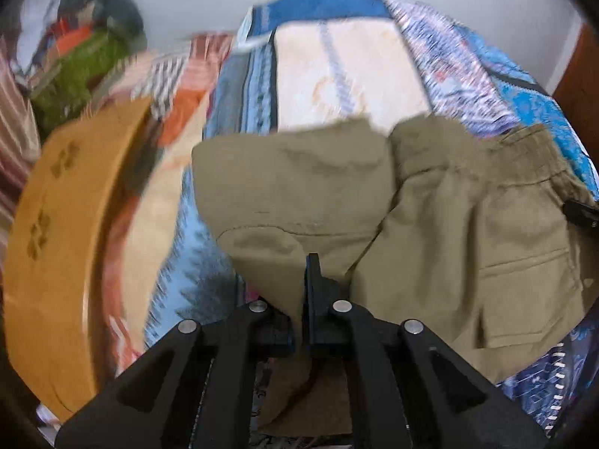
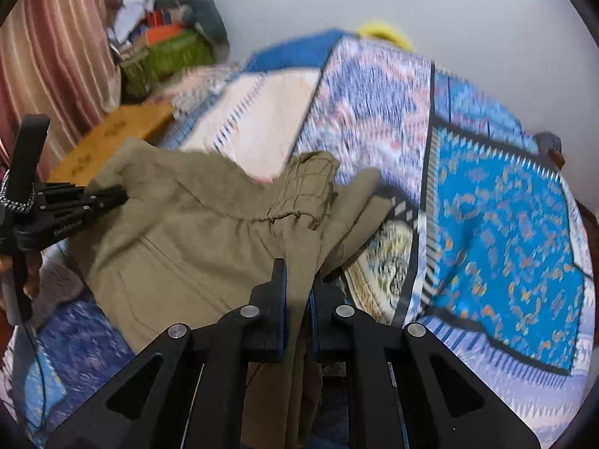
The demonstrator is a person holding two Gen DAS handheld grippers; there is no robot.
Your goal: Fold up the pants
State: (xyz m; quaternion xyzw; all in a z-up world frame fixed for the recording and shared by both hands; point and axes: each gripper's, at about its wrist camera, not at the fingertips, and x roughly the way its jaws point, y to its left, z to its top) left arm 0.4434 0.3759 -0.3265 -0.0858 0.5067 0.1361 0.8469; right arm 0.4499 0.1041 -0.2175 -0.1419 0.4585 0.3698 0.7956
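Hanging limp between both tools over the patterned bedspread [image 2: 505, 202]: olive pants [image 1: 468, 224], soft, light, crease-prone cloth, left gripper [image 1: 305, 280] and right gripper [image 2: 297, 288] each clamped on a fabric edge; best pinched at waistband and hems.

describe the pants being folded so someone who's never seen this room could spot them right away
Start at the bed under the blue patterned bedspread. On its near side lie the plain olive-khaki cotton pants, pinched by the left gripper and right gripper. They are the only unpatterned fabric there, with a gathered elastic waistband.
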